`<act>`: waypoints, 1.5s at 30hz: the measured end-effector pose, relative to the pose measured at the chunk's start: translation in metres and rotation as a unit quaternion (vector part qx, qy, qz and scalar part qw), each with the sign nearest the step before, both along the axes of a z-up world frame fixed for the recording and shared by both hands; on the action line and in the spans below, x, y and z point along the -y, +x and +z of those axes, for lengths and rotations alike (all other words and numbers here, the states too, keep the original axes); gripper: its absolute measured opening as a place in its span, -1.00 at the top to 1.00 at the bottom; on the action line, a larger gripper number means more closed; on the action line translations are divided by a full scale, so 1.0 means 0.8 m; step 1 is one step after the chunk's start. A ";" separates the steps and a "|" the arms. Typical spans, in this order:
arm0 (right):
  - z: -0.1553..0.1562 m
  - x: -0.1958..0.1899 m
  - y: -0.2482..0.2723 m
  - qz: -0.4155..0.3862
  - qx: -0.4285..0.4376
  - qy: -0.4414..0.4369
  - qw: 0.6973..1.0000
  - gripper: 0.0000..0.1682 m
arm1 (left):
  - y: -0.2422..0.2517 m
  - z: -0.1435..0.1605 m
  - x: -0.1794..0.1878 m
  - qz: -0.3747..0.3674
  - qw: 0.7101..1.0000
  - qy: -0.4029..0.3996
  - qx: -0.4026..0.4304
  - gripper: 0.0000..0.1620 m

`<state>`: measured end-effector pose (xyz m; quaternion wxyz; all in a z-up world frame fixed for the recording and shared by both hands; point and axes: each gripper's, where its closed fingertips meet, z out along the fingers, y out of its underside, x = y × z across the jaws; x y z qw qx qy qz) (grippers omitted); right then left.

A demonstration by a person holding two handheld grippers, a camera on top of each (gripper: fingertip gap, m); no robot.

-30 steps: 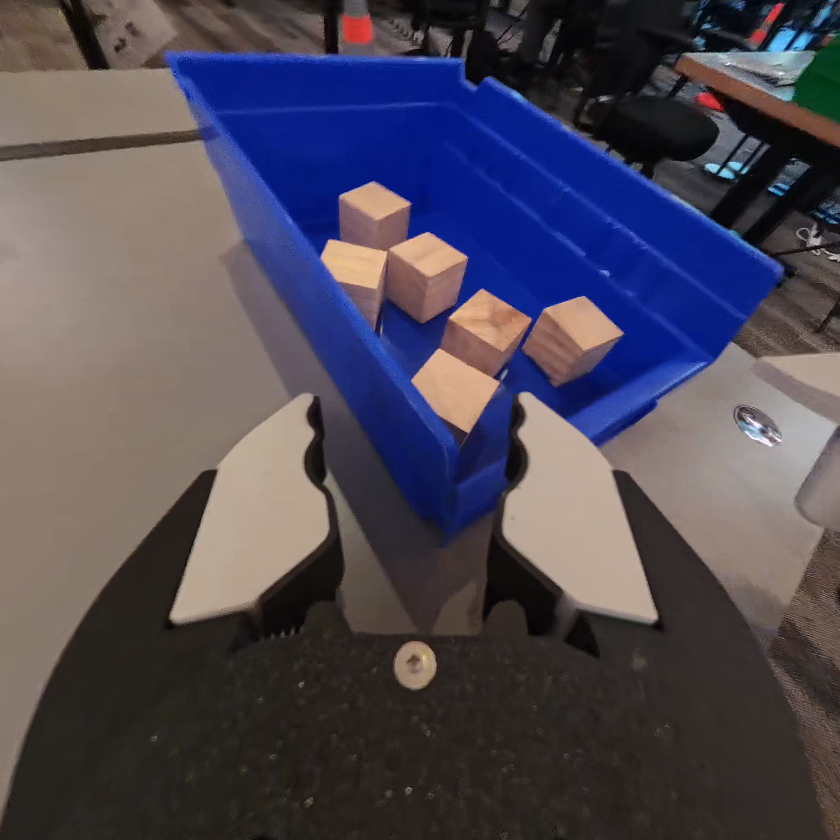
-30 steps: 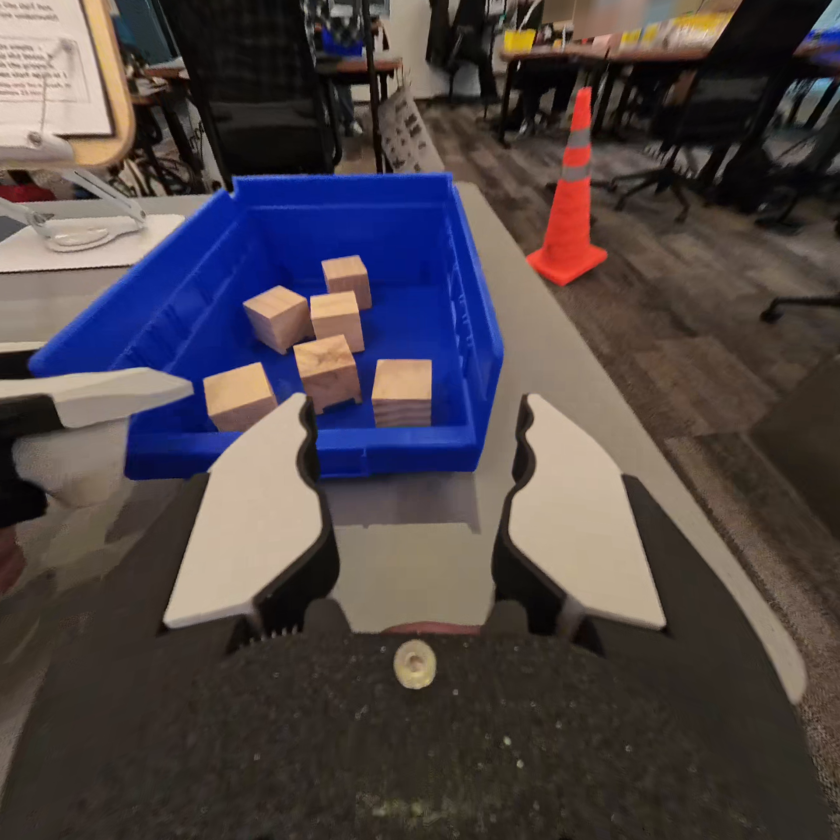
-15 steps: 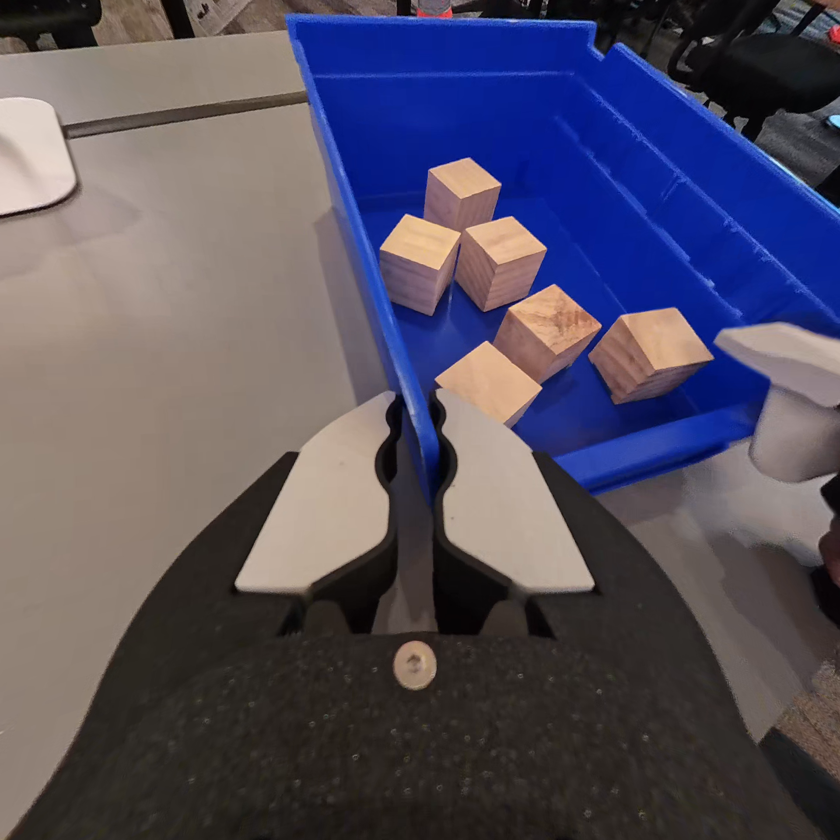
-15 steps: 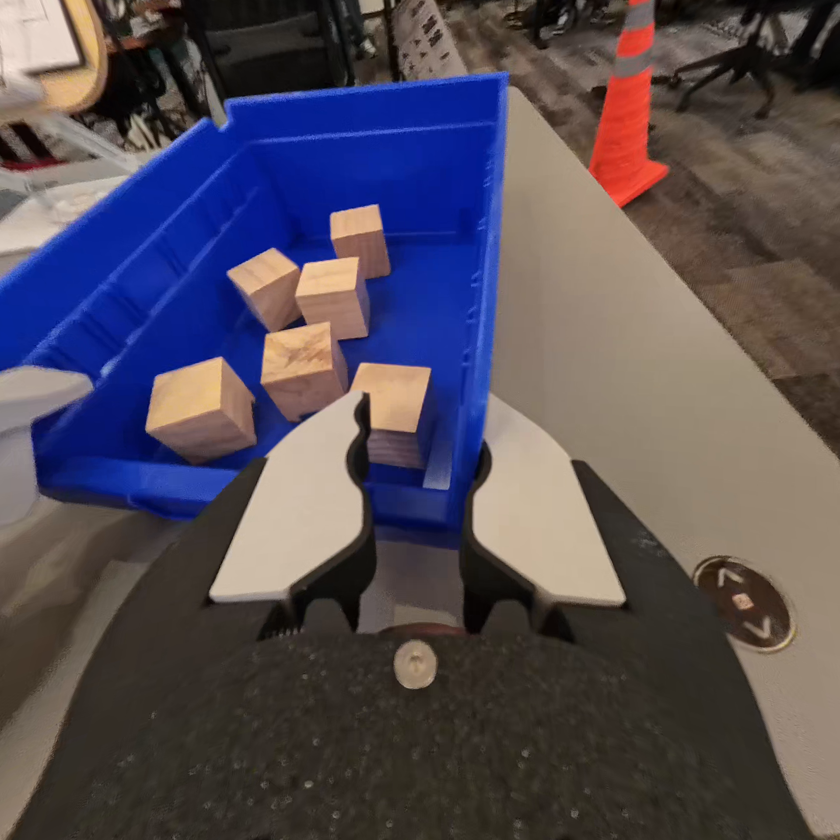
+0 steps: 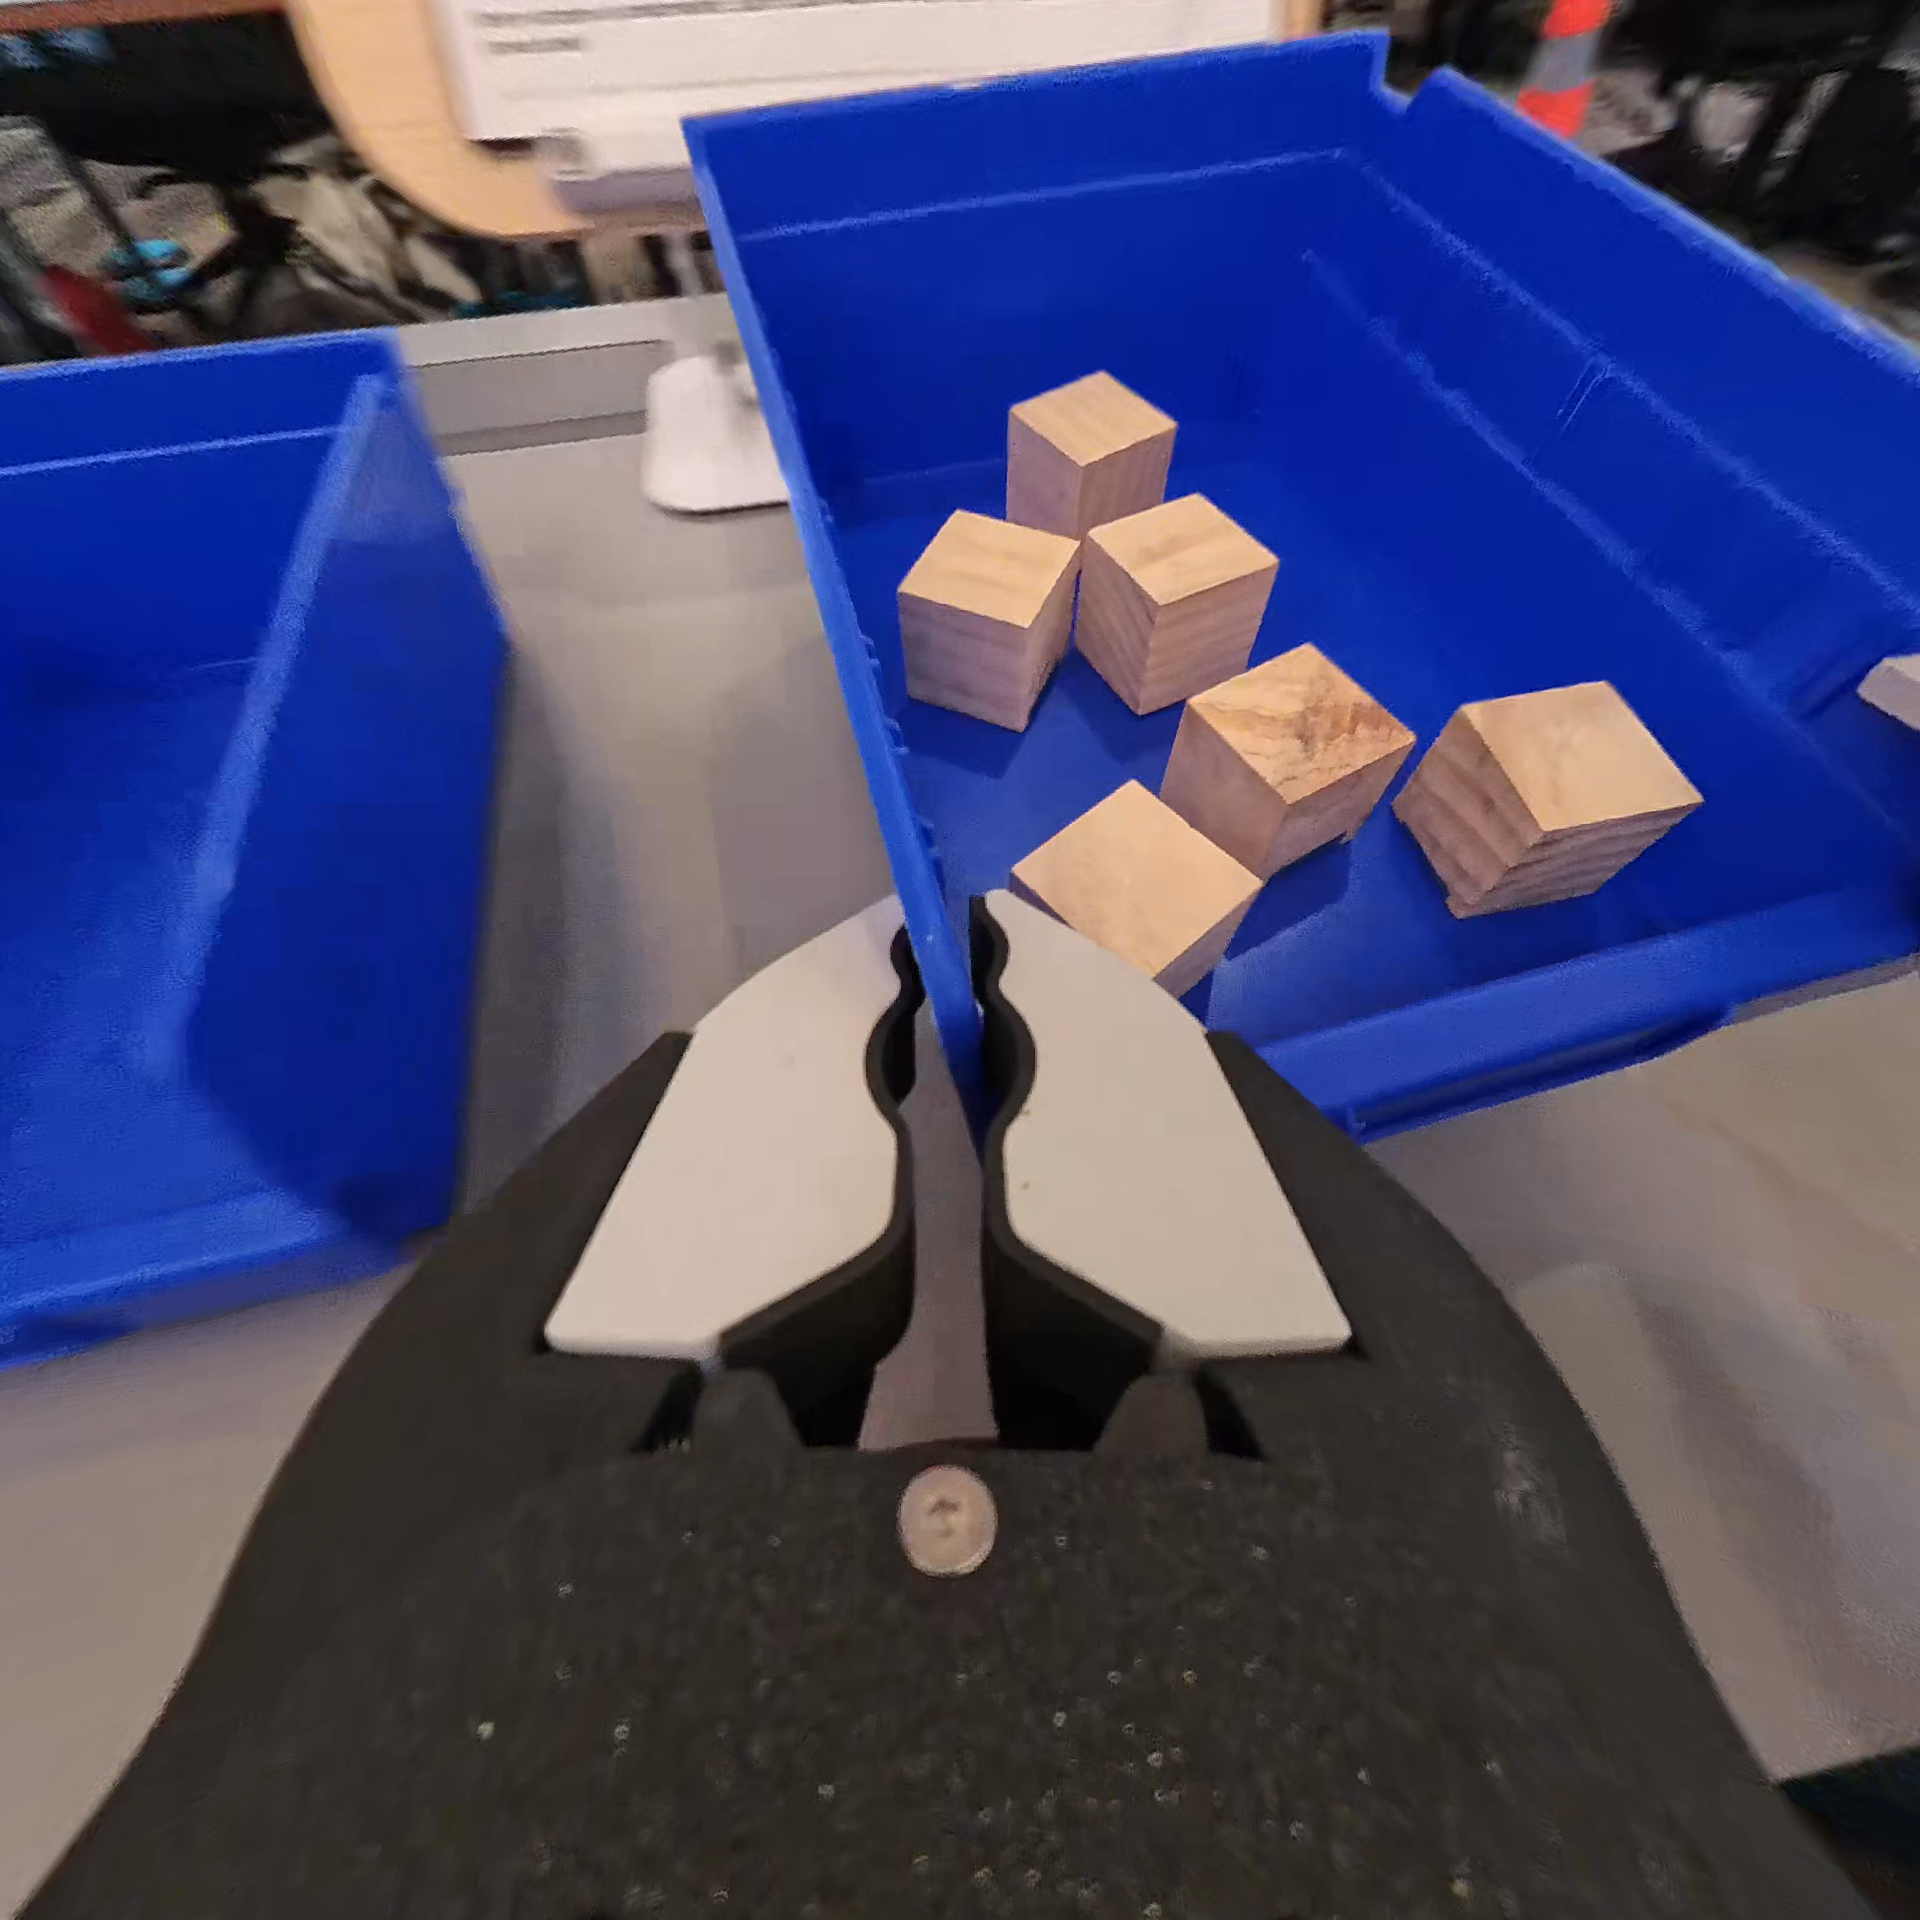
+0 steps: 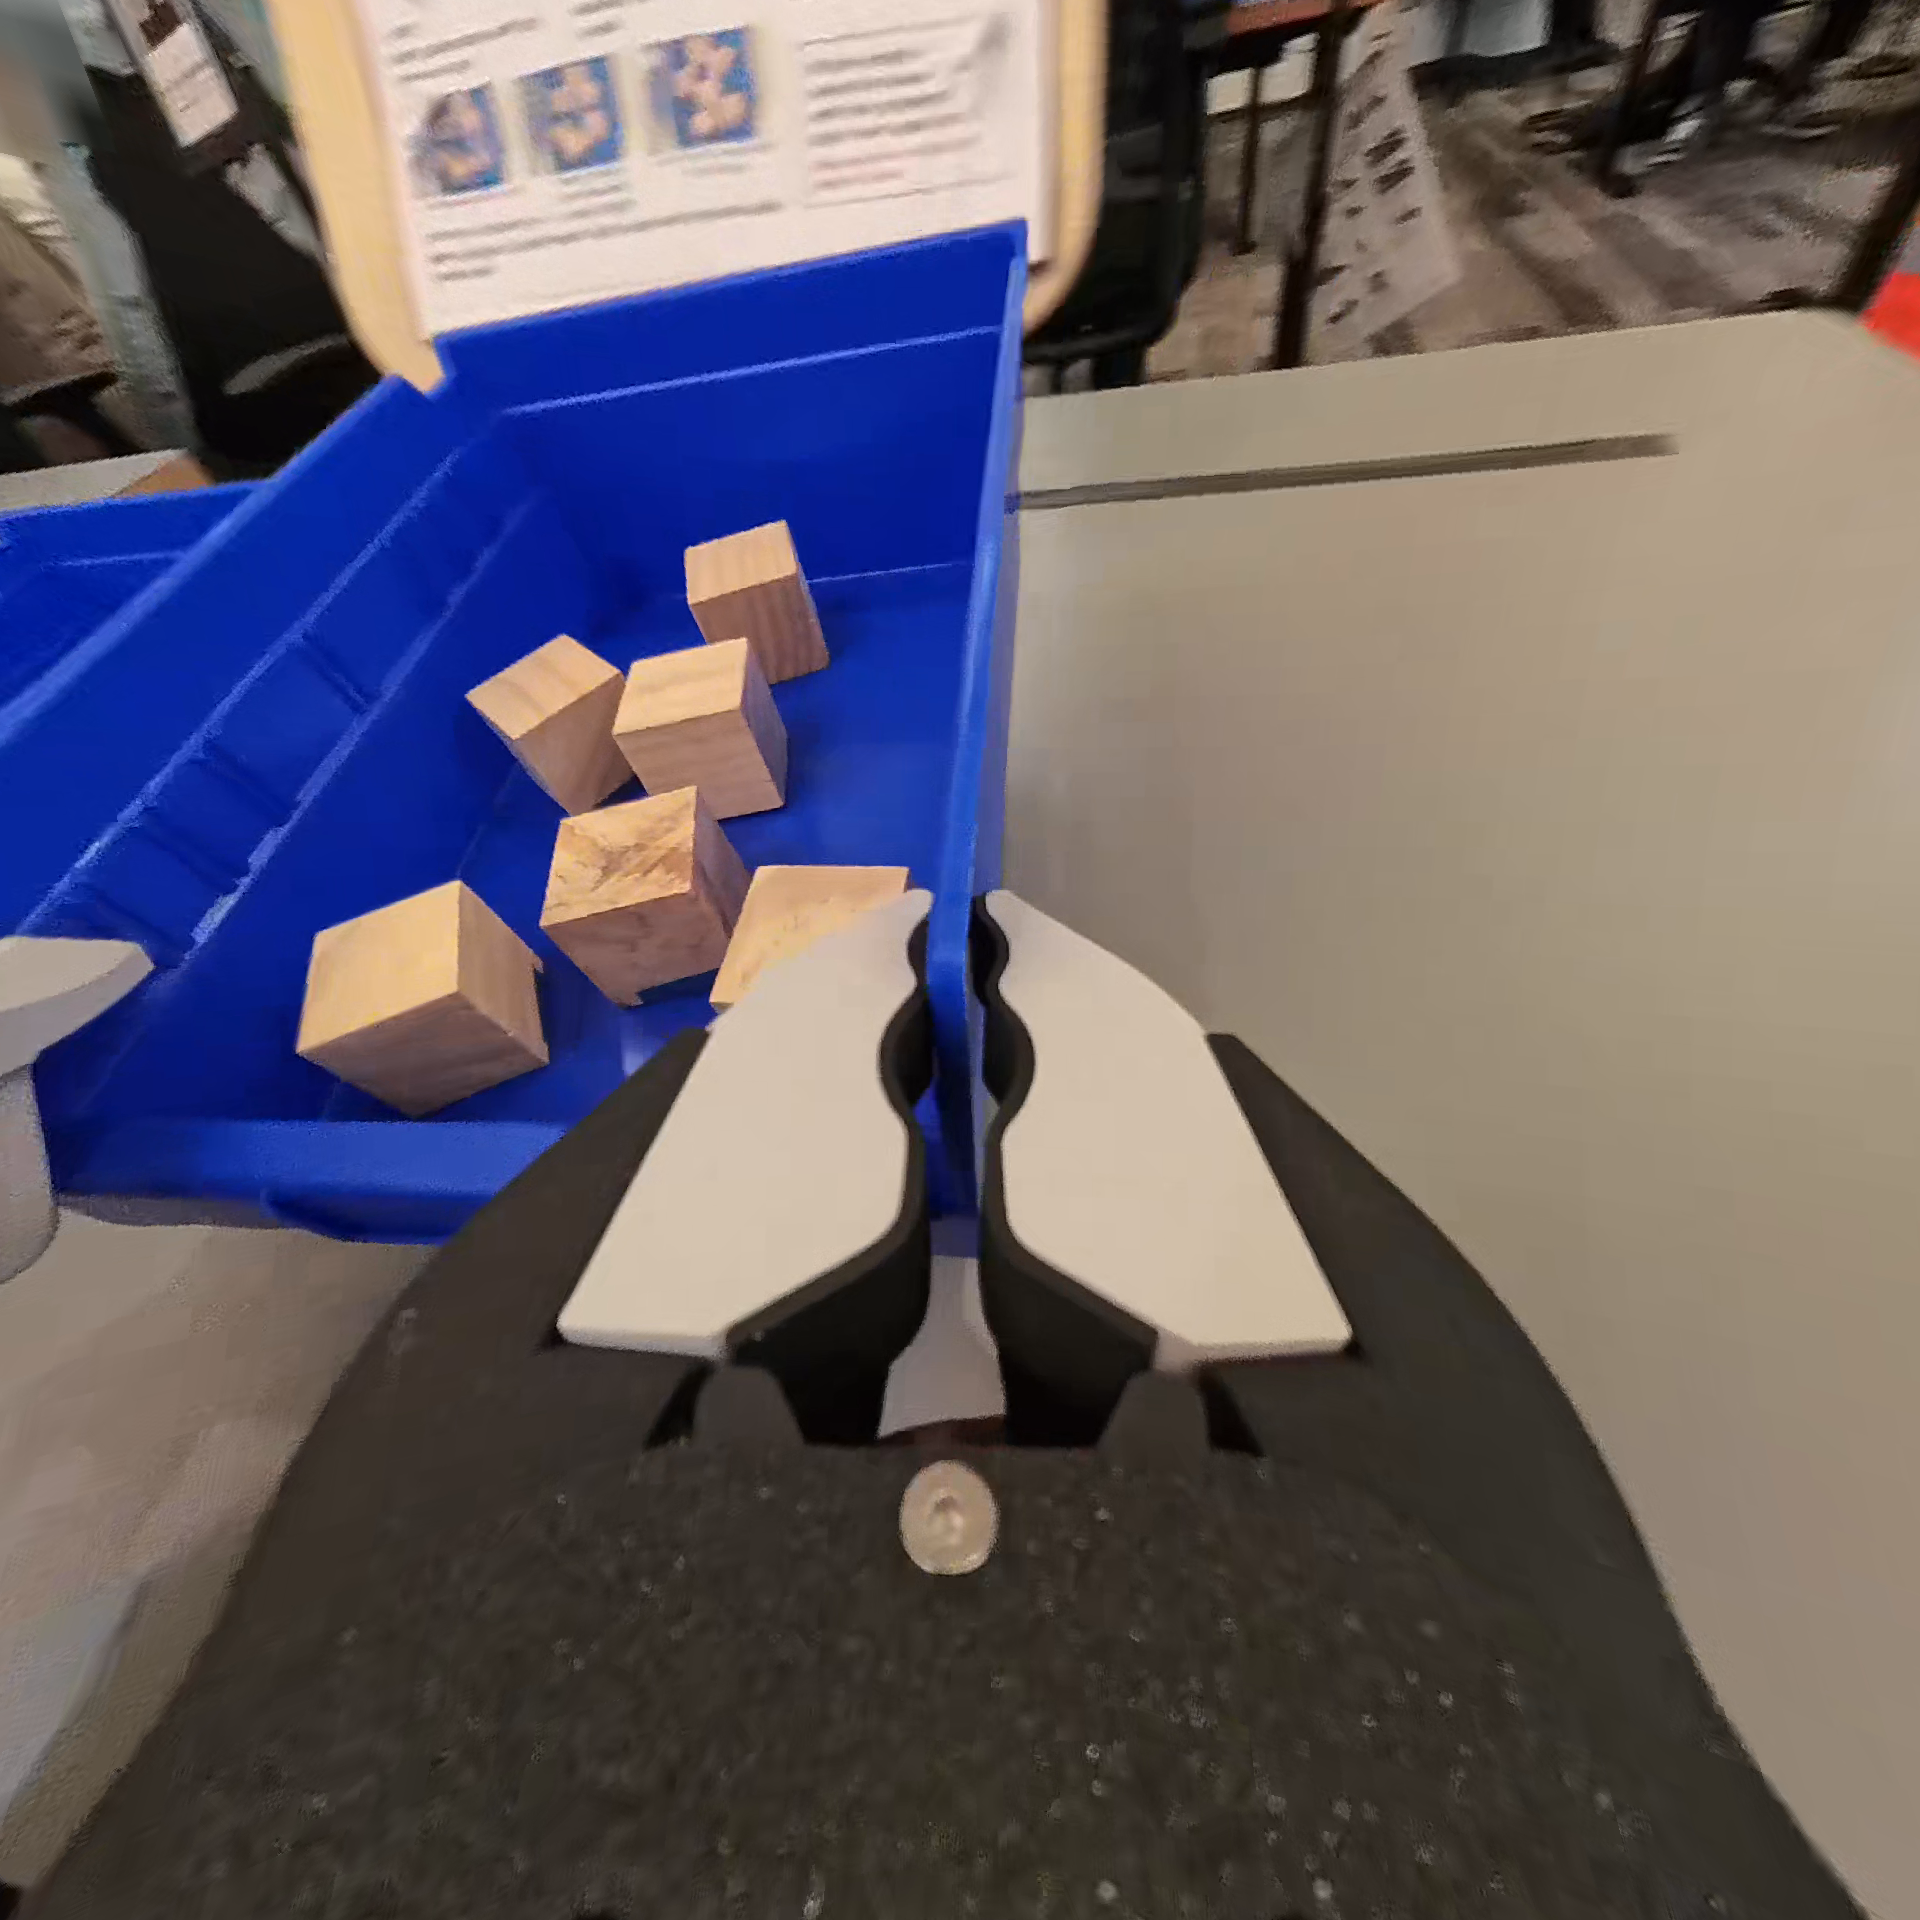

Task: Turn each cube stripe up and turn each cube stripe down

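Left gripper (image 5: 940, 935) pinching bin (image 5: 1351, 208) left wall; right gripper (image 6: 951, 914) pinching right wall; six cubes (image 5: 1283, 753) lying between, just ahead.

Bright blue for the bin (image 5: 1351, 270) and for a second bin (image 5: 208, 727) to its left. Pale tan with darker wood-grain lines on the six cubes (image 5: 1174, 603). Matte grey on the table (image 6: 1455, 831). Light grey fingers (image 5: 748, 1143), speckled black gripper body behind.

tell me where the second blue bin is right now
In the left wrist view the second blue bin sits on the table at the far left, beside the bin of cubes.
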<state>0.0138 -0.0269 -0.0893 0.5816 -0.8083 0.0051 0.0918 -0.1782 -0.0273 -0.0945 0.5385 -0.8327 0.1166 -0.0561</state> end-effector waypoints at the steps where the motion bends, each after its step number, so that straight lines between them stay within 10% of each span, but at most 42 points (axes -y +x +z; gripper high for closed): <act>1: -0.004 -0.008 -0.022 0.015 0.000 -0.006 1.000 0.96 | -0.022 0.000 -0.001 0.014 1.000 -0.002 -0.004 0.93; 13: -0.043 -0.022 -0.093 0.072 0.012 -0.024 0.997 0.93 | -0.087 -0.042 -0.005 0.033 0.999 -0.029 0.009 0.89; 16: -0.038 -0.014 -0.089 0.102 -0.002 -0.005 0.995 0.71 | -0.095 -0.027 0.015 0.011 0.999 -0.033 0.034 0.21; 18: -0.022 0.005 -0.082 0.123 0.012 0.038 0.992 0.48 | -0.113 0.010 0.033 -0.011 0.999 -0.002 0.048 0.13; 25: -0.007 0.069 -0.097 0.223 0.201 0.129 0.945 0.09 | -0.342 -0.006 0.045 0.126 0.992 -0.021 -0.018 0.09; 31: -0.007 0.107 -0.141 0.274 0.131 0.149 0.941 0.14 | -0.418 -0.037 -0.026 0.111 0.991 -0.038 0.061 0.05; 38: -0.044 0.153 -0.228 0.394 -0.003 0.023 0.919 0.30 | -0.403 -0.046 -0.050 0.045 0.992 -0.041 0.113 0.91; 45: -0.043 0.150 -0.336 0.405 0.011 0.007 0.914 0.36 | -0.416 -0.045 0.058 0.120 0.988 -0.026 0.098 0.94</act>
